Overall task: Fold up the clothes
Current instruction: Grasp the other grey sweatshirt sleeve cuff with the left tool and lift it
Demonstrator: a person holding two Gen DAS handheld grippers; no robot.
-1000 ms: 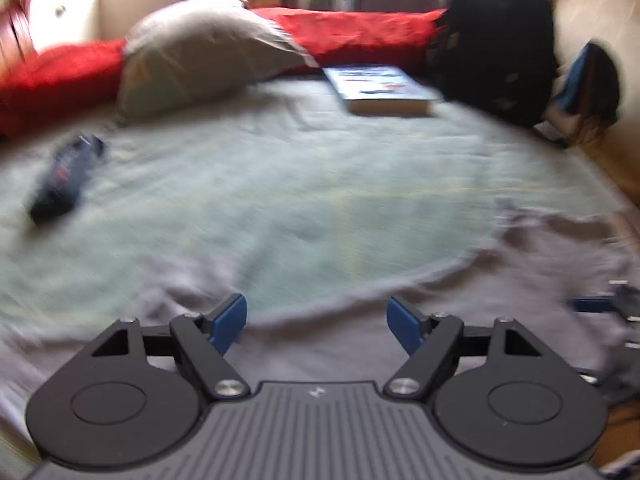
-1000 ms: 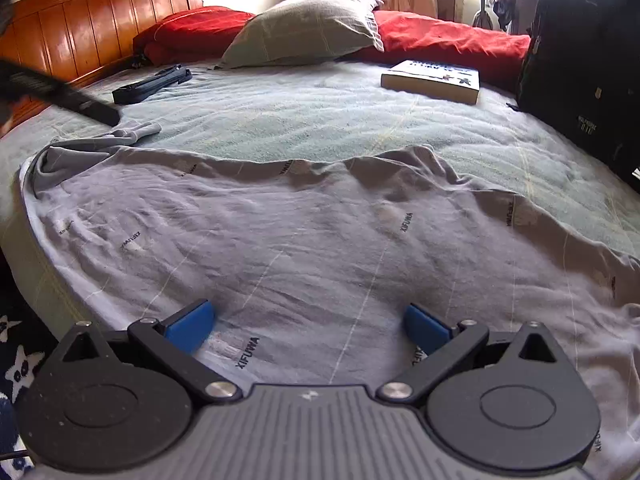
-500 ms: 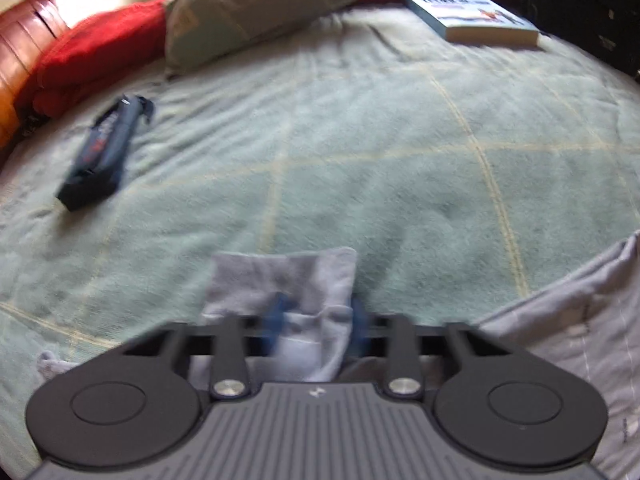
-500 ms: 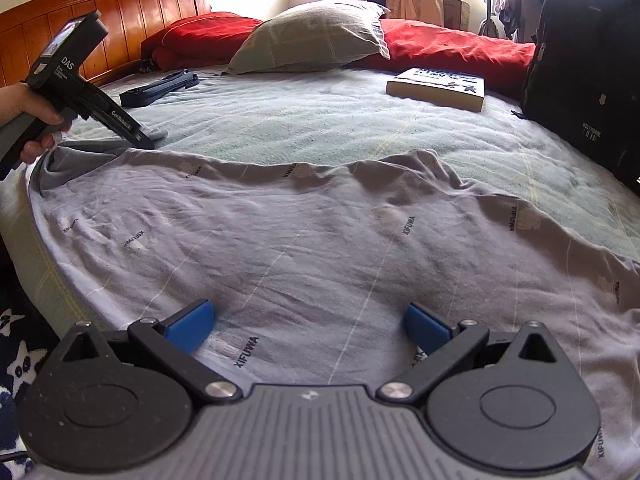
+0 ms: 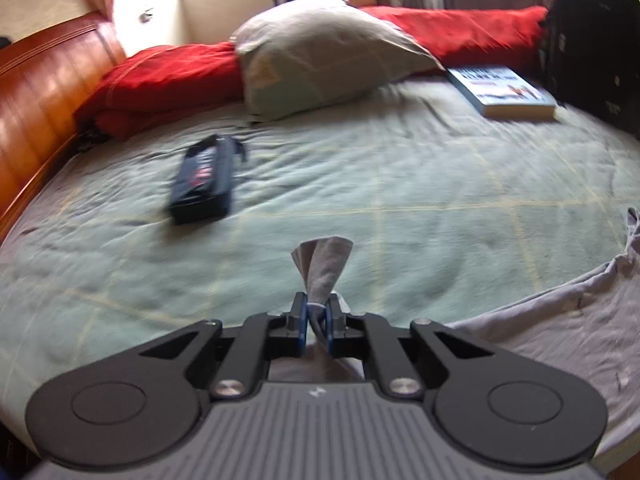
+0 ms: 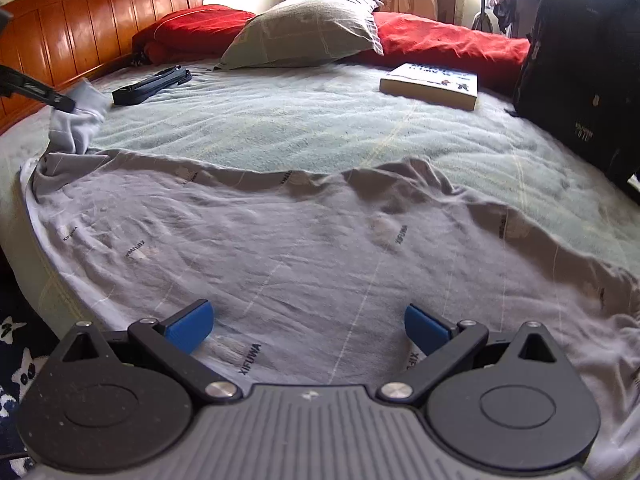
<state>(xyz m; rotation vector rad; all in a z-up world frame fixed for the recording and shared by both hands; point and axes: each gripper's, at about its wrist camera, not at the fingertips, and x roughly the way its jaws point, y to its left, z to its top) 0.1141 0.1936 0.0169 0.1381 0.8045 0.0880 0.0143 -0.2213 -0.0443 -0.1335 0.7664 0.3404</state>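
Note:
A grey T-shirt (image 6: 304,248) with small printed lettering lies spread over the near part of the green bedspread (image 6: 304,128). My left gripper (image 5: 316,312) is shut on the end of its sleeve (image 5: 326,268), which sticks up past the blue pads. In the right wrist view that sleeve (image 6: 78,120) hangs lifted at the far left from the left gripper's tip (image 6: 62,102). My right gripper (image 6: 308,322) stands open low over the shirt's near part, nothing between its fingers.
On the bed lie a black case (image 5: 204,180), a book (image 6: 432,84), a grey pillow (image 6: 308,32) and red bedding (image 6: 444,40). A black backpack (image 6: 580,80) stands at the right, a wooden headboard (image 6: 80,24) at the left.
My left gripper went from open to shut on the sleeve end, then lifted it off the bed and carried it farther over the bedspread. The right gripper stayed still and open.

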